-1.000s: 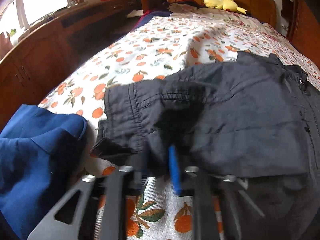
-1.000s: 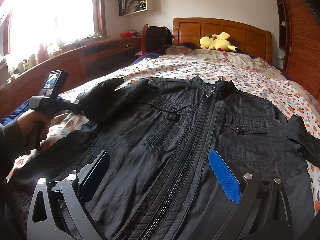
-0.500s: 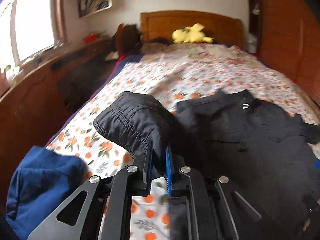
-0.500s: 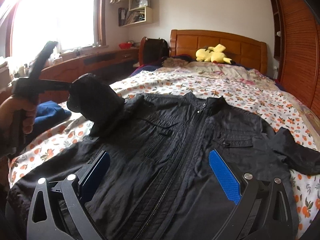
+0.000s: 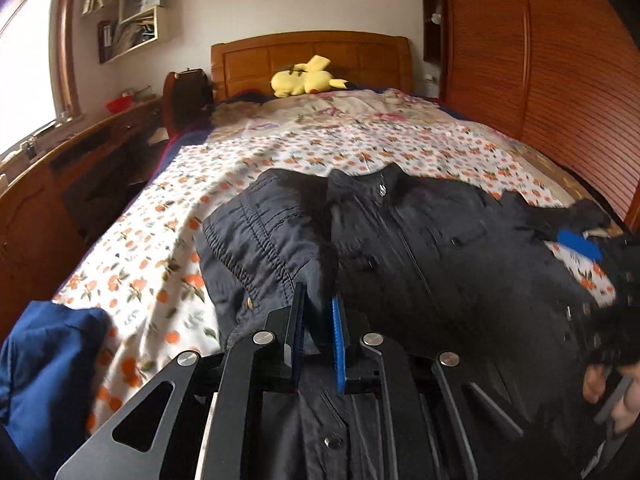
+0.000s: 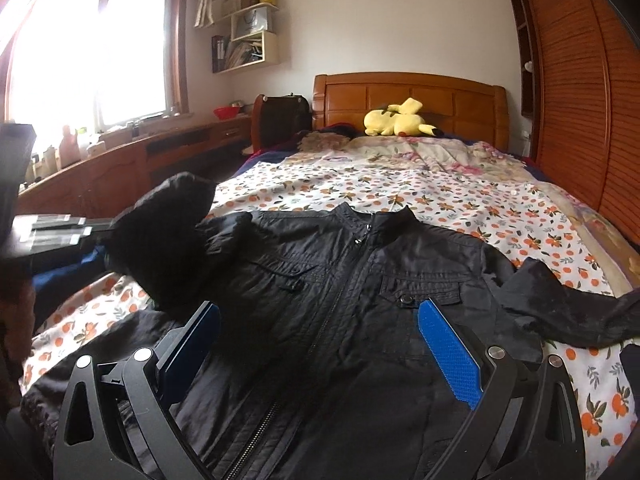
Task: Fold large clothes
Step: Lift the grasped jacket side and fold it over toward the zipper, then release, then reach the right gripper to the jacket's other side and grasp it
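Observation:
A black zip jacket (image 6: 360,280) lies front up on the orange-print bedsheet (image 6: 440,196), collar toward the headboard. My left gripper (image 5: 317,294) is closed on the jacket's sleeve (image 5: 256,240) near the elastic cuff; its jaws are opening slightly with the cloth still pinched between the pads. The sleeve (image 6: 160,232) hangs lifted over the jacket's left chest, and the left gripper (image 6: 52,228) shows blurred at the left edge of the right wrist view. My right gripper (image 6: 318,306) hovers open above the jacket's lower front with nothing between its fingers. The other sleeve (image 6: 568,308) lies spread to the right.
A blue garment (image 5: 44,360) lies bunched at the bed's near left edge. A yellow plush toy (image 6: 396,120) rests by the wooden headboard (image 6: 408,92). A low wooden cabinet (image 5: 40,208) runs along the left, and a slatted wardrobe (image 5: 560,88) stands on the right.
My left gripper has raised the sleeve off the bed and carried it rightward over the jacket's chest. The right gripper has risen a little and stays open.

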A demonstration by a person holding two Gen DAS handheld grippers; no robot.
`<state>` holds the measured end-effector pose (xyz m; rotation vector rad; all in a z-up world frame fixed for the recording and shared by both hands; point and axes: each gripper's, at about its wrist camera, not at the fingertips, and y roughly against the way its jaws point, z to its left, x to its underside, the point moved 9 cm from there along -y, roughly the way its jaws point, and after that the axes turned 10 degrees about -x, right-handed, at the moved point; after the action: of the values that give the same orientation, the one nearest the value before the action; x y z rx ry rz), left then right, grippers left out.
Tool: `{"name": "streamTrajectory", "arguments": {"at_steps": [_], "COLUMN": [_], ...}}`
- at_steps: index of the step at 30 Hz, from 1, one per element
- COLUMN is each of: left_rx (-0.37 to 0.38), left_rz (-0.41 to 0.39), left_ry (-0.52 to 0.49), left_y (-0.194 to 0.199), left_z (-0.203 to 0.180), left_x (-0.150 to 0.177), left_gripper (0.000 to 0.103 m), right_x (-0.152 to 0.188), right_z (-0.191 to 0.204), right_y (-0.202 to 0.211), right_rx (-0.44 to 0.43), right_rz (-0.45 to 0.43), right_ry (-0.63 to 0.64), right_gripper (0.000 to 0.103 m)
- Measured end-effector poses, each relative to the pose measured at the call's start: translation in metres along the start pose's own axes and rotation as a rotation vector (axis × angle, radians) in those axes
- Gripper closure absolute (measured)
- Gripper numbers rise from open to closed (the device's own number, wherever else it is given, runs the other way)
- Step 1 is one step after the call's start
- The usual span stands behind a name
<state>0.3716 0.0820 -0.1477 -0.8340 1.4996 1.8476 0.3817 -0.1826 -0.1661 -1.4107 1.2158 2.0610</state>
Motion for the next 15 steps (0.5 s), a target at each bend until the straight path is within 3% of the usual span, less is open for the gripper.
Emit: {"name": "streamTrajectory", "arguments": {"at_steps": [5,7,15], "left_rx": [0.029,0.034,-0.010], "left_rz": [0.010,0.009,-0.028], "left_ry": [0.022,0.031,0.051], "left_y": [0.002,0.005,0.027], "left_z": [-0.003,0.001,0.026], "left_x": [0.033,0.042,0.067], "left_gripper": [0.076,0.059,0.026], "right_x": [0.003,0.003,0.013], "right_z": [0.003,0.005,0.030], "right_y": [-0.006,-0.008,-0.022], "right_rx": [0.000,-0.002,-0.057], "right_rz": [0.012,0.017,0.054], "right_ry": [0.003,0.008,0.042], "right_gripper": [0.007,0.007,0.007]}}
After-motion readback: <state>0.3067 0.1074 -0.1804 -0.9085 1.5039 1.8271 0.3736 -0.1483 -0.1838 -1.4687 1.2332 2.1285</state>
